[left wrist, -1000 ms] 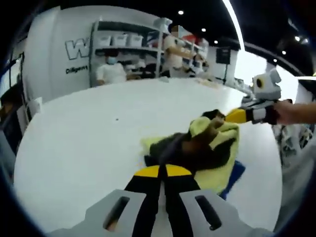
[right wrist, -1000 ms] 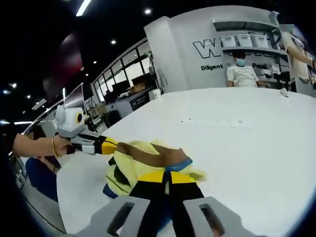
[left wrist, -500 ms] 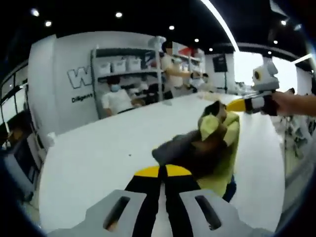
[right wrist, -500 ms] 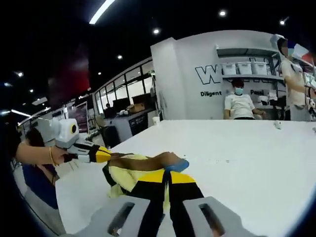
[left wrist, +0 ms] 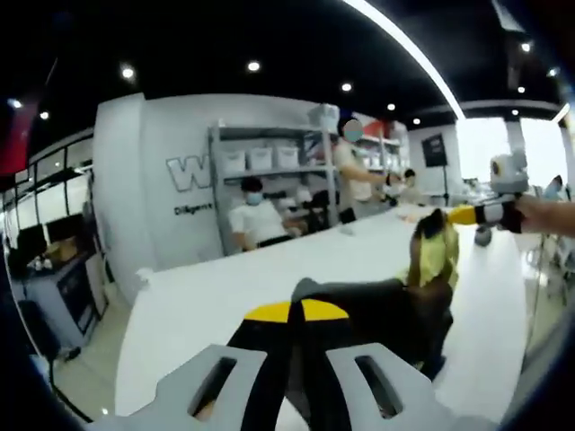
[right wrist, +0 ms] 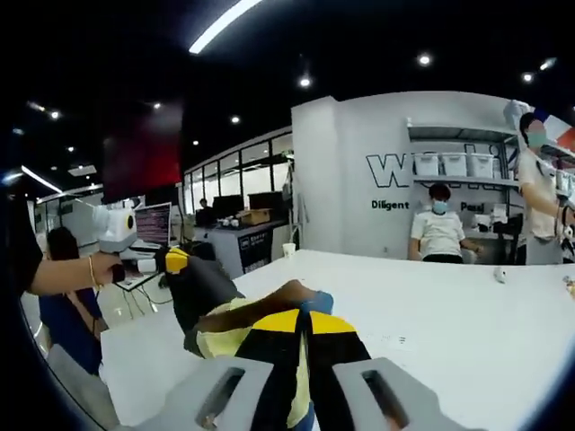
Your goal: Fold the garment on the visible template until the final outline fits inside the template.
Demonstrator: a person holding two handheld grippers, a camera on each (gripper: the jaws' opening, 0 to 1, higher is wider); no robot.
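Observation:
A yellow and dark brown garment (left wrist: 395,301) with a blue trim hangs above the white table (left wrist: 225,287), stretched between both grippers. In the left gripper view my left gripper (left wrist: 296,312) is shut on one dark end of it. The right gripper (left wrist: 451,215), held by a hand, grips the far yellow end at the right. In the right gripper view my right gripper (right wrist: 303,321) is shut on the garment (right wrist: 229,328). There the left gripper (right wrist: 175,260) holds the dark end at the left. I cannot make out a template.
The table (right wrist: 467,332) stretches wide ahead of the right gripper. Shelves with white boxes (left wrist: 260,162) stand at the back wall, with a seated masked person (left wrist: 256,220) and a standing person (left wrist: 355,175). Desks with monitors (right wrist: 229,211) lie past the table's left edge.
Both grippers have risen and lifted the garment from a heap on the table into the air. It is now drawn out between them. Both cameras tilted upward.

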